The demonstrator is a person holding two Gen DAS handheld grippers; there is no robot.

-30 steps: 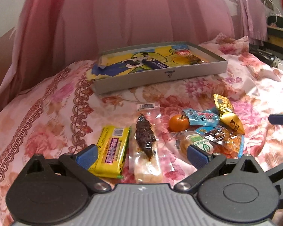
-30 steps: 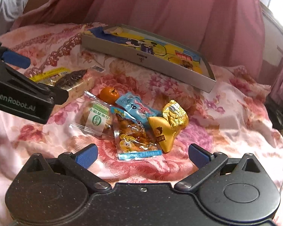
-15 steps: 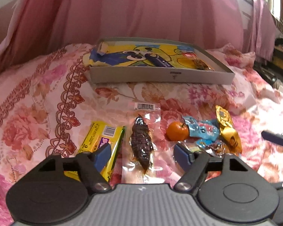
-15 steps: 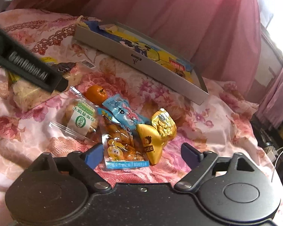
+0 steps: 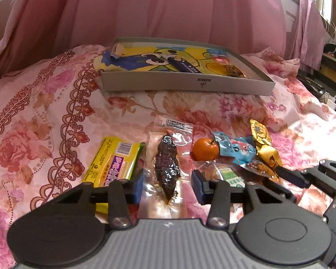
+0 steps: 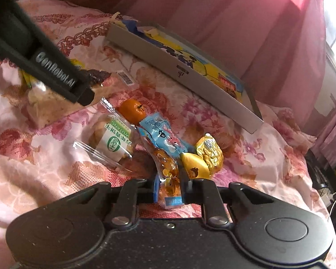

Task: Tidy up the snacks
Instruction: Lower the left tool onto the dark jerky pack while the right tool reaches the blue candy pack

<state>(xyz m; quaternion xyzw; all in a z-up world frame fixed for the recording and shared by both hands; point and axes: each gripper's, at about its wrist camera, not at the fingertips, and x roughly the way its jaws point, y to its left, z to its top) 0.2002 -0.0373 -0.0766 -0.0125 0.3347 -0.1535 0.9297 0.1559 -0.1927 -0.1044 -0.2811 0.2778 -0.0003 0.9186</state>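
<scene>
- The snacks lie on a bed under a pink floral bedspread (image 5: 44, 112); the grey tray-like box (image 5: 186, 83) that seems meant to take them sits at twelve o'clock from the pile, in front of a pink curtain (image 5: 145, 11).
- Already in the box: a dark blue stick pack (image 5: 184, 65) near the middle and a red-topped packet (image 5: 229, 67) toward its three o'clock end, on a yellow cartoon lining. By that count the job looks barely begun.
- On the bedspread, not yet boxed: a yellow bar (image 5: 114, 161) at nine o'clock of the pile, a clear pack with a dark dried snack (image 5: 166, 168) beside it, a small orange (image 5: 205, 149), a blue packet (image 5: 235, 150), a gold-foil snack (image 5: 263, 143) at three o'clock, and a cake in clear wrap with a green label (image 6: 114, 142).
- The left claw (image 5: 168, 187) is half spread, its fingers either side of the dark snack pack without touching it, so that looks like its pick.
- The right claw (image 6: 169, 189) is nearly pressed together, pinching the near end of an orange snack packet (image 6: 168, 172) that lies just under the blue packet. Whether the grip is firm, I cannot tell.
- Left to do, as I judge it: carry these two to the box, then fetch the five that remain.
</scene>
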